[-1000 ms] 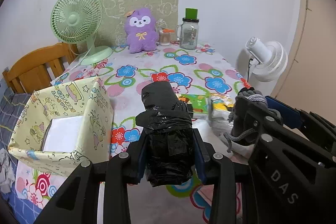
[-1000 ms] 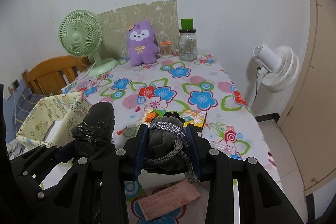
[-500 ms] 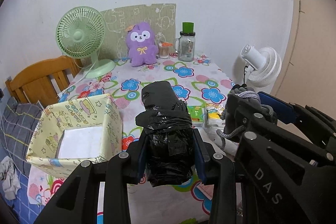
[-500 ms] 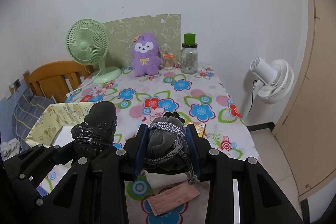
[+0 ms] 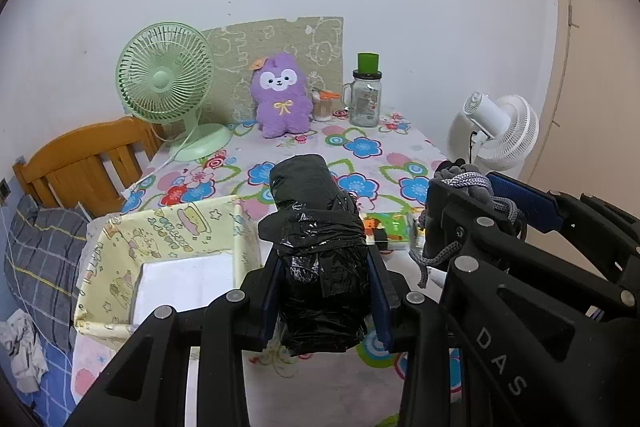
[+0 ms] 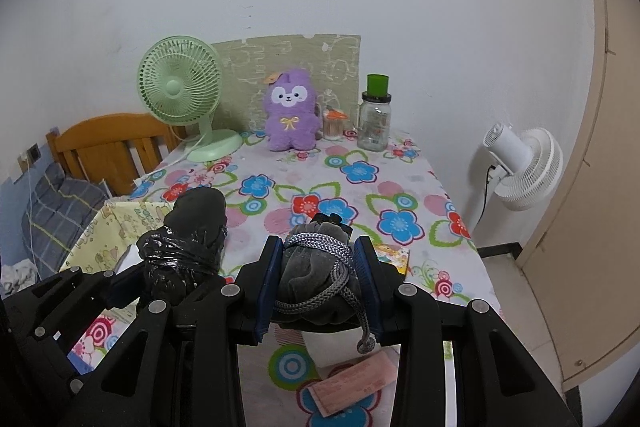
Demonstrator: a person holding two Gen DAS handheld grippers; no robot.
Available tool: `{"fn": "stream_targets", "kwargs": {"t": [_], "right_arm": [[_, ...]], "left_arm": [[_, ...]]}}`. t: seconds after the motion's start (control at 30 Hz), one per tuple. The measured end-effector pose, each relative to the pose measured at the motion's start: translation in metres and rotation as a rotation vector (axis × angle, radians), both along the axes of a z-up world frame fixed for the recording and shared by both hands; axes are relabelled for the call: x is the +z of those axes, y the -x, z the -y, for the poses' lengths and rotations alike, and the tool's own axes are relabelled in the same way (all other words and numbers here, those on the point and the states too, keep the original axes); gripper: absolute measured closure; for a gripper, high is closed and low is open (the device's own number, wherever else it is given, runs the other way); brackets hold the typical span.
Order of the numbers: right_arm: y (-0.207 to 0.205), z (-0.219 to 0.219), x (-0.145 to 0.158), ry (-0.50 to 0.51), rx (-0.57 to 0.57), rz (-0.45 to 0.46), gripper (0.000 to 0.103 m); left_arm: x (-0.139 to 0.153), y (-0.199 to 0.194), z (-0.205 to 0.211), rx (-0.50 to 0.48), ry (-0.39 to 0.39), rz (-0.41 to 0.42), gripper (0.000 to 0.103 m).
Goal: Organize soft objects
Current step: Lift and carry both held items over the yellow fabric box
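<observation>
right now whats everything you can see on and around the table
black plastic bundle: 1, black, held in left tool
drawstring pouch: 1, grey, held in right tool
box: 1, pale yellow, table's near left edge
plush: 1, purple, back of table
desk fan: 1, green, back left
jar: 1, clear with green top, right of plush
floor fan: 1, white, right of table
chair: 1, wooden, left
left tool: 1, black
right tool: 1, black
</observation>
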State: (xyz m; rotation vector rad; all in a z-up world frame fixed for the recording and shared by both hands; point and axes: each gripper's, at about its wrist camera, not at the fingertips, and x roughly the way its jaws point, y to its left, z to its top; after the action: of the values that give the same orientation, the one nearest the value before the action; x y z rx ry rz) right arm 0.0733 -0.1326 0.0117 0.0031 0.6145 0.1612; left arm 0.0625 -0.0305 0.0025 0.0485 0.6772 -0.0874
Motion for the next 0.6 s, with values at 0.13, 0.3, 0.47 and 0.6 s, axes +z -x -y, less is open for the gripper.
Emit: {"fn": "stream_targets", "kwargs": {"t": [0.13,0.3,0.47,0.6], "right_arm": [[-0.004,-0.012,0.003,0.007,0.006,-0.001,0.062],[-0.009,-0.029,0.005,0.009,0.017,-0.005,0.062],[-0.016,-0.049,0.006,0.01,0.038,-0.013,0.063],[-0.022,-0.065,0.006,0.01,0.059,-0.018,0.063]], "left_arm": [[0.002,-0.001,-0.008,0.001,0.001,0.001,0.064],[0.004,-0.006,-0.028,0.002,-0.004,0.002,0.064],[0.005,-0.01,-0.045,0.012,0.0,-0.003,0.064],[0.004,-0.015,-0.061,0.023,0.007,-0.009,0.064]]}}
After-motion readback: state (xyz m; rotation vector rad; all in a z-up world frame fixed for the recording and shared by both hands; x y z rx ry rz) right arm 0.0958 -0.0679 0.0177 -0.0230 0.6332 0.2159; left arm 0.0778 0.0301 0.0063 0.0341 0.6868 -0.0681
